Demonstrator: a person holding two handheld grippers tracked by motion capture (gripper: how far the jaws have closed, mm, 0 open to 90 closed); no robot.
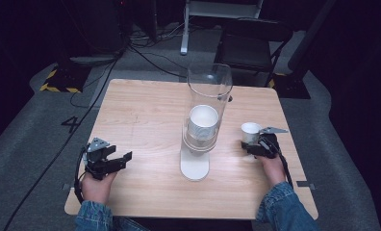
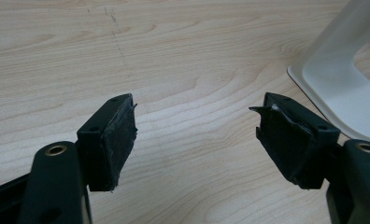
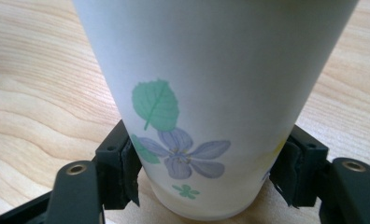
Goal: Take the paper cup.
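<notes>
A white paper cup [image 1: 250, 131] printed with a green leaf and purple flowers [image 3: 211, 70] stands upright on the wooden table [image 1: 145, 110], right of centre. My right gripper [image 1: 254, 145] [image 3: 206, 182] is shut on its lower part, a pad pressing each side. At the table's middle stands a clear tube dispenser [image 1: 209, 89] on a white stand [image 1: 195, 166] [image 2: 337, 88], with a stack of white cups [image 1: 203, 123] inside. My left gripper [image 1: 121, 155] [image 2: 197, 135] hovers low at the front left, open, with bare wood between its fingers.
A dark chair [image 1: 248, 45] stands beyond the table's far edge, and cables [image 1: 107, 72] run over the grey floor at the left. Yellow-black tape [image 1: 58, 83] marks the floor at the far left.
</notes>
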